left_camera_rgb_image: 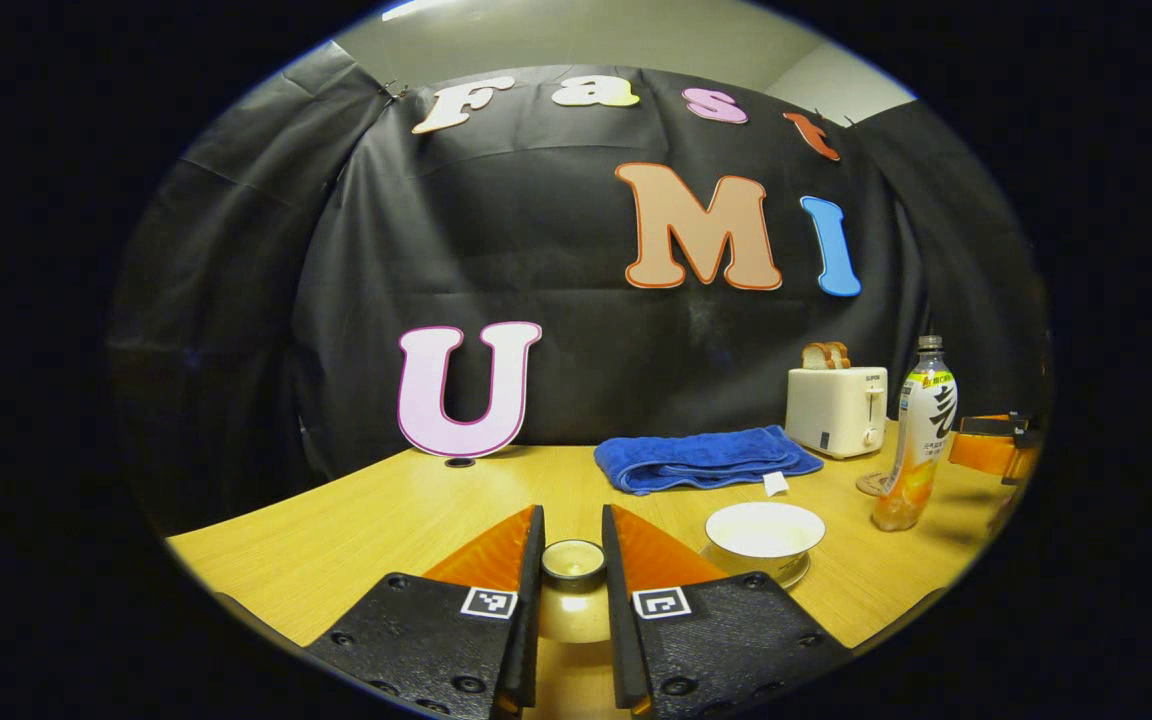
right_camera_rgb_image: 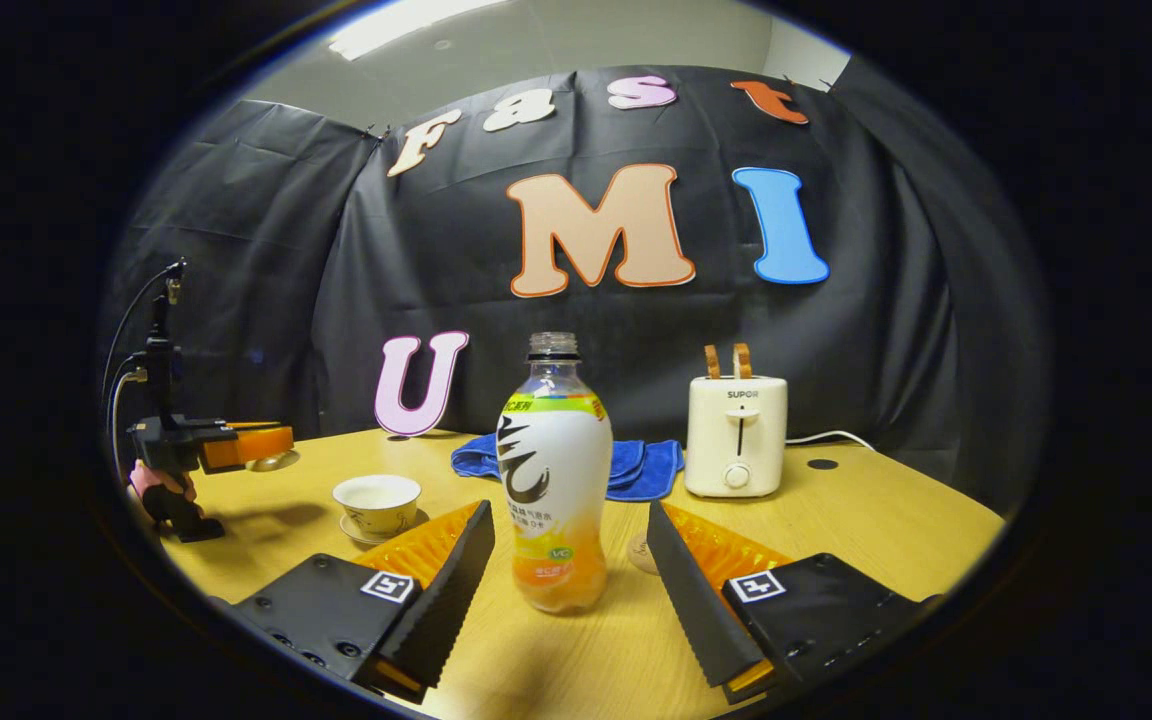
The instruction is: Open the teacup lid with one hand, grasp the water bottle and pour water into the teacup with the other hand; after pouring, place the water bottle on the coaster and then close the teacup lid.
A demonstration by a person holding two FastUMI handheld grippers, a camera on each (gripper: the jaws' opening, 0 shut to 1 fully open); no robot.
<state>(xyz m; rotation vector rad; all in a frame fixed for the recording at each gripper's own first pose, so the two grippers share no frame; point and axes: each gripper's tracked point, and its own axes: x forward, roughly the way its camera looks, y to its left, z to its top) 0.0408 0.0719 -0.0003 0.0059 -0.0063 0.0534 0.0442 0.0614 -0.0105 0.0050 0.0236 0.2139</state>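
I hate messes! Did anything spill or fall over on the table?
Nothing stands out. The water bottle and the teacup both stand upright, and the table looks dry. The lid is off the cup, pinched in the left gripper. The right gripper is open around the bottle.

Dim booth, lit from a ceiling light (right_camera_rgb_image: 406, 25) overhead — soft shadows fall on the desk (right_camera_rgb_image: 866, 510). Both views sharp at centre, with strong fisheye bending and darkening toward the edges.

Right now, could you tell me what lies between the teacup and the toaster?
In the right gripper view, the water bottle and blue towel lie between teacup and toaster.
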